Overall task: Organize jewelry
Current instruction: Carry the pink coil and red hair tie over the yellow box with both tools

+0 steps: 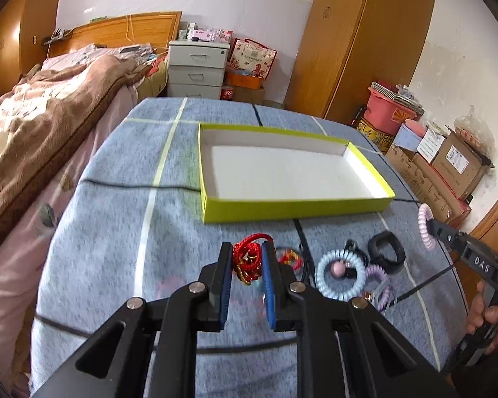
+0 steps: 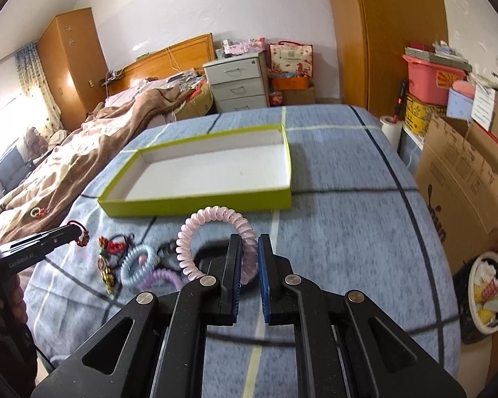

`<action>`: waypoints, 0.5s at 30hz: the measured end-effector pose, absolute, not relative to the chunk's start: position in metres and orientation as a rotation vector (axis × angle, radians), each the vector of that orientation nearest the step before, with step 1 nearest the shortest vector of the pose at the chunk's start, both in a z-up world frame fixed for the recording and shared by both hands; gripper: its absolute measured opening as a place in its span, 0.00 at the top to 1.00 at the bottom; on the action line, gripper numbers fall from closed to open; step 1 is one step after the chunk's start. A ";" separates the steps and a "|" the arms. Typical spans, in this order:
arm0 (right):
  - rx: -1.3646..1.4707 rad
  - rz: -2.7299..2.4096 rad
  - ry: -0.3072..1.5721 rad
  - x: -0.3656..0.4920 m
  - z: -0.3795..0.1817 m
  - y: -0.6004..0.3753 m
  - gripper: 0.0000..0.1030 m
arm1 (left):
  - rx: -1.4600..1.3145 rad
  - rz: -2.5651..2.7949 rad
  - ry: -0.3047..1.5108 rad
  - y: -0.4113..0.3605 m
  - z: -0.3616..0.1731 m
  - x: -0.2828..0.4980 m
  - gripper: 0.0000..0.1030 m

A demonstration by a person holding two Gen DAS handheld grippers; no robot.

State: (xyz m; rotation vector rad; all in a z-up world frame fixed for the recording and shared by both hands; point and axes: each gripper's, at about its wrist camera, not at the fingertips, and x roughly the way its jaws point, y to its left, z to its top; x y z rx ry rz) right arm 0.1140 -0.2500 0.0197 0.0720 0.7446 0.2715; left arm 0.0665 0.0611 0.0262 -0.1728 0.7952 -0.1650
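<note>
1. Left wrist view is showing the left gripper (image 1: 247, 258) with its jaws clenching a red cord bracelet (image 1: 249, 252) that carries gold beads, held above the worktop (image 1: 116, 232), which is wearing a blue-grey checked cloth.
2. Right wrist view is showing the right gripper (image 2: 249, 258) with its jaws grasping a pink spiral hair tie (image 2: 196, 232), the loop standing upright to the left of the jaws and clear of the cloth.
3. A yellow-green shallow box (image 1: 295, 207) with a white inside is lying open on the worktop beyond both grippers, and nothing is lying in it.
4. Remaining pieces are lying in a loose cluster on the cloth between the two grippers: a light blue spiral hair tie (image 1: 340, 273), a lilac spiral hair tie (image 1: 378, 273), a black band (image 1: 386, 248) and a small red-and-gold trinket (image 2: 108, 255).
5. A person's hand (image 1: 488, 311) is gripping the handle of the right gripper at the edge of the left wrist view.
</note>
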 end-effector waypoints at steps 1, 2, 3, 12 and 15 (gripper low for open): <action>0.064 0.268 0.739 0.119 0.024 -0.249 0.90 | -0.177 -0.169 0.792 0.062 0.029 0.070 0.83; 0.059 0.267 0.735 0.123 0.026 -0.248 0.90 | -0.180 -0.174 0.793 0.062 0.031 0.074 0.83; 0.054 0.262 0.733 0.129 0.030 -0.247 0.90 | -0.182 -0.178 0.791 0.063 0.033 0.079 0.83; 0.019 0.253 0.749 0.186 0.040 -0.239 0.90 | -0.174 -0.184 0.790 0.063 0.048 0.127 0.83; 0.007 0.251 0.771 0.207 0.037 -0.236 0.90 | -0.171 -0.187 0.795 0.063 0.050 0.145 0.83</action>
